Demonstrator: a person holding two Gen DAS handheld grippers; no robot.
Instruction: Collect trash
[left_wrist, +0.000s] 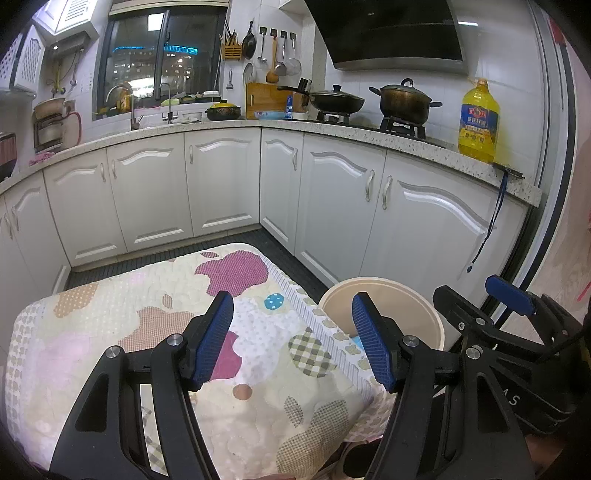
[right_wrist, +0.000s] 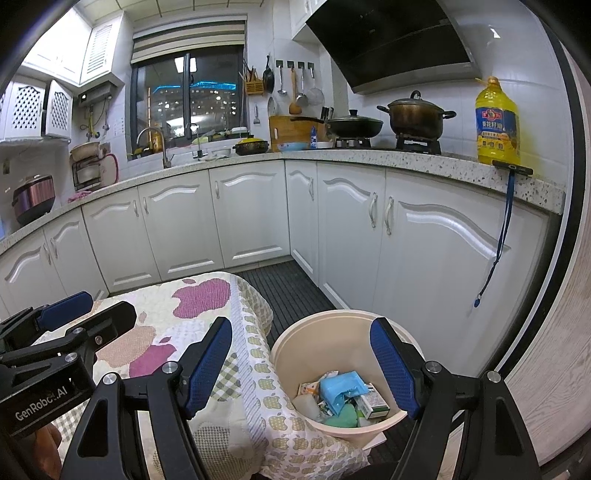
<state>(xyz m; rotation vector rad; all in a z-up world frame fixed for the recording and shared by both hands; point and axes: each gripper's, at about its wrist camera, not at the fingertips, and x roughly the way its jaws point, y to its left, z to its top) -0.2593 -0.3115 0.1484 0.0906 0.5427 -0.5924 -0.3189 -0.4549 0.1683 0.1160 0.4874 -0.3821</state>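
Observation:
A beige round trash bin (right_wrist: 295, 343) stands on the floor at the right edge of a quilt-covered table (right_wrist: 207, 302). Inside it lies trash (right_wrist: 341, 400): a blue wrapper, a green piece, small cartons and white scraps. My right gripper (right_wrist: 301, 365) is open and empty, its jaws wide apart above the bin and the table edge. My left gripper (left_wrist: 293, 339) is open and empty above the quilted table (left_wrist: 147, 321), with the bin (left_wrist: 406, 306) just to its right. Each gripper shows in the other's view, the right one (left_wrist: 509, 295) and the left one (right_wrist: 66, 306).
White cabinets (right_wrist: 258, 214) run in an L under a speckled counter (left_wrist: 406, 138). On it are a stove with a pan and a pot (left_wrist: 404, 98), a yellow oil bottle (left_wrist: 478, 122) and a sink (right_wrist: 162, 147). A blue lanyard (right_wrist: 498, 236) hangs from the counter edge. Dark slatted floor (right_wrist: 291, 284) lies between.

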